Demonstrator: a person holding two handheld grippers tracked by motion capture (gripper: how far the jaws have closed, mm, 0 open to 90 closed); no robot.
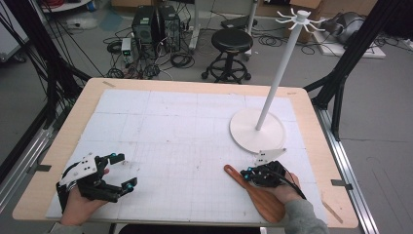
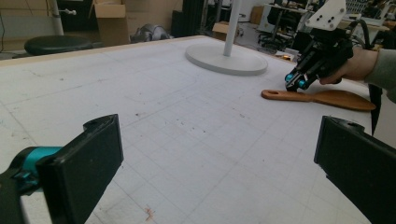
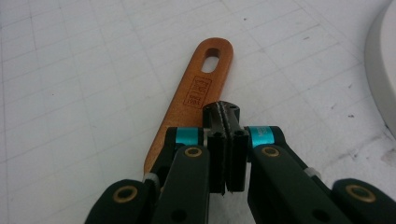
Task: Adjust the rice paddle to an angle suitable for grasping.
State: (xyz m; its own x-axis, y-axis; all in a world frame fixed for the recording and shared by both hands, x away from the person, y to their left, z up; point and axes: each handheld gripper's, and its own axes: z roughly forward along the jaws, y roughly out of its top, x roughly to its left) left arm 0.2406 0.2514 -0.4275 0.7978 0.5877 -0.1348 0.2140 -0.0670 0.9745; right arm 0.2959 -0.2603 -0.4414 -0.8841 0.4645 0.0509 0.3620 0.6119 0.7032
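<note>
Right gripper (image 3: 223, 122) shut — beside wooden spatula (image 3: 198, 91).

High view looks forward and down over the whole worktop (image 1: 195, 126). Left gripper view faces low across it. Right gripper view sits close above the wooden spatula (image 3: 194, 93), which all three views share.

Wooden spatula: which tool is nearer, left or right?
Right. The right tool sits shut directly over the wooden spatula handle; the left tool is open, far across the mat.

Black stool (image 1: 232, 41) and computer towers (image 1: 157, 23) on grey floor (image 1: 380, 102).
</note>
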